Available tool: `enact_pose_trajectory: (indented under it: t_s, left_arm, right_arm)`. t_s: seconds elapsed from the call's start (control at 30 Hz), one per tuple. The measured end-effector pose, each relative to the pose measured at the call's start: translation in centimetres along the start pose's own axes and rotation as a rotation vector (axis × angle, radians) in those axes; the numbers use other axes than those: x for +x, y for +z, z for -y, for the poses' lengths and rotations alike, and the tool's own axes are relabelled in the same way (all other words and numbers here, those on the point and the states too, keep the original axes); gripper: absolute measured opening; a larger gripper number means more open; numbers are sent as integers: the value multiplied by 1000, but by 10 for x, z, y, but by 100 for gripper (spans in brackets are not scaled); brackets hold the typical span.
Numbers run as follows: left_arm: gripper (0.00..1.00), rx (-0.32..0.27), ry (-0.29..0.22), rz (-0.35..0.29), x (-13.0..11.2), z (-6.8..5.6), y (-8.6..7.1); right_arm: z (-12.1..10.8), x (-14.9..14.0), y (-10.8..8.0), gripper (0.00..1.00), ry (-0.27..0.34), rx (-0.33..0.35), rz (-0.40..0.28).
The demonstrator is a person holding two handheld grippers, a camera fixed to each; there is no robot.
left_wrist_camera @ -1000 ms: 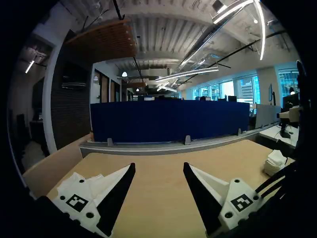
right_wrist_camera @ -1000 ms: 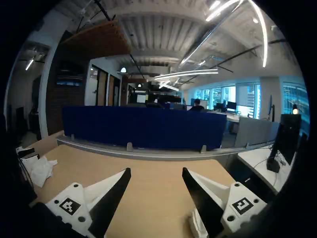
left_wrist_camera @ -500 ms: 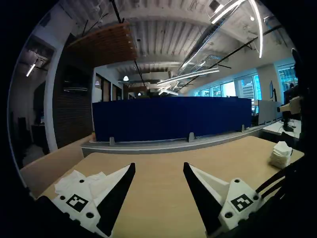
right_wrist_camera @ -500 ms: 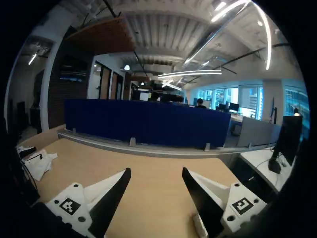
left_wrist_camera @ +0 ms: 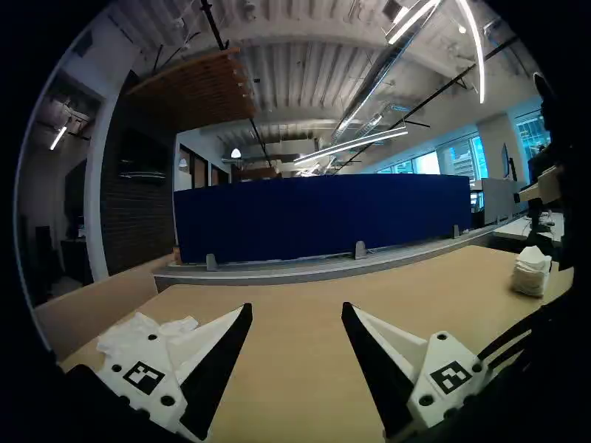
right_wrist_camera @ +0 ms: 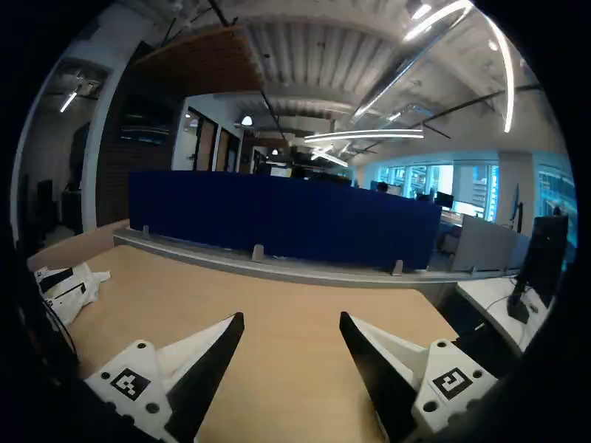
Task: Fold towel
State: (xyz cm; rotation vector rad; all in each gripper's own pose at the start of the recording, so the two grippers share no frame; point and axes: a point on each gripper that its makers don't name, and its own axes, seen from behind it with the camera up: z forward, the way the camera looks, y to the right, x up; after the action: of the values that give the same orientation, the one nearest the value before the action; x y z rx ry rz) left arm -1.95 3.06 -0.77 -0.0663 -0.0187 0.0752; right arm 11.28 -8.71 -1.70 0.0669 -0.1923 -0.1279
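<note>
Towel (left_wrist_camera: 135, 331) partly behind left tool (left_wrist_camera: 296, 307)

Crumpled towel (left_wrist_camera: 125, 334): near part hidden behind fingers (left_wrist_camera: 214, 362). Folded stack (left_wrist_camera: 532, 269): right side cut by dark shape at edge. Right gripper view: white bundle (right_wrist_camera: 70, 284) with black patches partly hidden; nature could not be told.

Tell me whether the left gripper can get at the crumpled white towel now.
Probably yes: the left gripper is open and the crumpled towel lies on the table close beside its left finger, with nothing between.
</note>
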Motion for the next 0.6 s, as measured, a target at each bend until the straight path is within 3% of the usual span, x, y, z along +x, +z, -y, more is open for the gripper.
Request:
enact_pose_trajectory:
  t_s: [0.6]
  left_arm:
    - [90,21,-18,-7,-34,6,4]
  right_arm:
    - [13,-13,14,100,-23,14,-3]
